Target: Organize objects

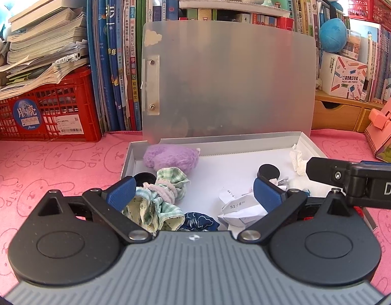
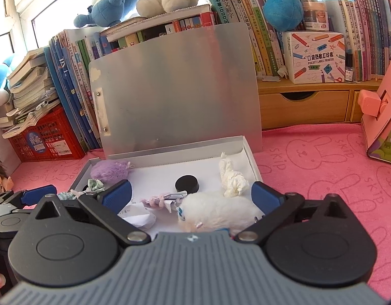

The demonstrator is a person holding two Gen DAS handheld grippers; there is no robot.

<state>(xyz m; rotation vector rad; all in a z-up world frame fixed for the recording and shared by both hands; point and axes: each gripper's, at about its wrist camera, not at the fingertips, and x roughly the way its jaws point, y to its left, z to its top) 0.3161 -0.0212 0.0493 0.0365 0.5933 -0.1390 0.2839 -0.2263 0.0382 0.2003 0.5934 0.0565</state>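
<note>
With both grippers hanging over the open box [image 2: 251, 157], the left gripper [image 1: 195, 193] and right gripper [image 2: 191, 194] have jaws spread wide, gripping nothing. The box runs 9-to-3, its lid [image 2: 175, 89] upright at 12. Inside: two black caps [image 2: 186, 184], one purple plush [image 2: 110, 171], one white plush [image 2: 218, 213], a tissue [image 2: 232, 178], crumpled paper [image 1: 237, 209], checked cloth [image 1: 159, 198].

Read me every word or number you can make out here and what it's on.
"POCKET LABEL PRINTER": white printer box on the wooden shelf.
"SKIP": pink bunny cloth.
"51 ÷ 8 =": crumpled paper in the tray.
"Moon": round sticker on the red crate.
Book spines: Chinese titles, mostly too small.
</note>
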